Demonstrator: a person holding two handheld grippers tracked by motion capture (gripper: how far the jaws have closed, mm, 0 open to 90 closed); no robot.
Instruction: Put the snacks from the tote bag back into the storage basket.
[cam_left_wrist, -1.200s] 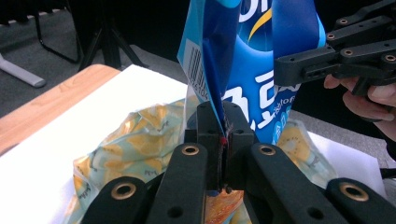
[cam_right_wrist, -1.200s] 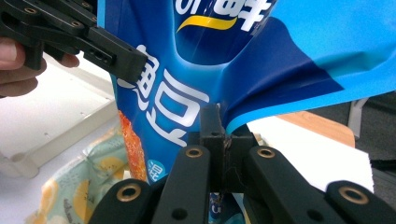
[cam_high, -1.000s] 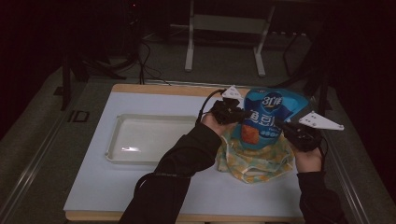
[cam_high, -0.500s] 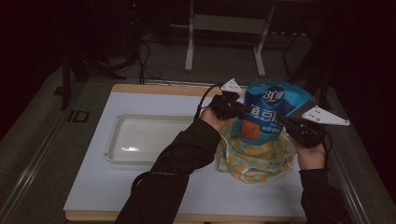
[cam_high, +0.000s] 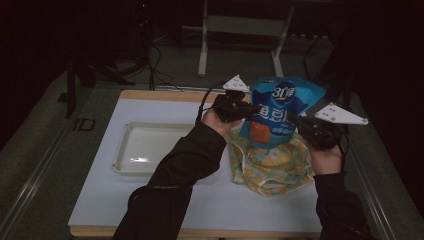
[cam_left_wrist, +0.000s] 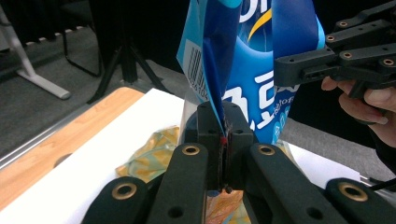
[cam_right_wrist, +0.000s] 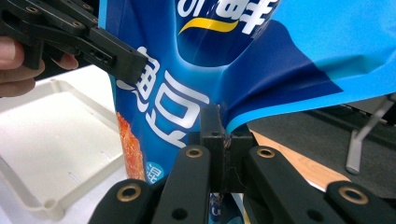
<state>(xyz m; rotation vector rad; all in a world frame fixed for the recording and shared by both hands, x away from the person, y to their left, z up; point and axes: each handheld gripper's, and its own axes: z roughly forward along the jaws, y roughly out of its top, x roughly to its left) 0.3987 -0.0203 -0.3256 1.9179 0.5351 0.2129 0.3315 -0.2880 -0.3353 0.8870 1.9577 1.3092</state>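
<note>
- White table (cam_high: 150, 200) in a dark room; shallow white tray (cam_high: 145, 147) at left
- Blue snack bag (cam_high: 277, 112) held upright above a patterned cloth (cam_high: 270, 167)
- Left gripper (cam_high: 250, 111) clamped on the bag's left edge
- Right gripper (cam_high: 295, 121) clamped on its right edge

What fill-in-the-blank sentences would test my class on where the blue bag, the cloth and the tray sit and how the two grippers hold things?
1. Both grippers are shut on the edges of the ____ snack bag.
2. Under the raised bag lies a yellow patterned ____ on the table.
3. The white tray lies on the person's ____ side.
4. The left gripper and right gripper pinch ____ sides of the bag.

Missing words: blue; cloth; left; opposite
</note>
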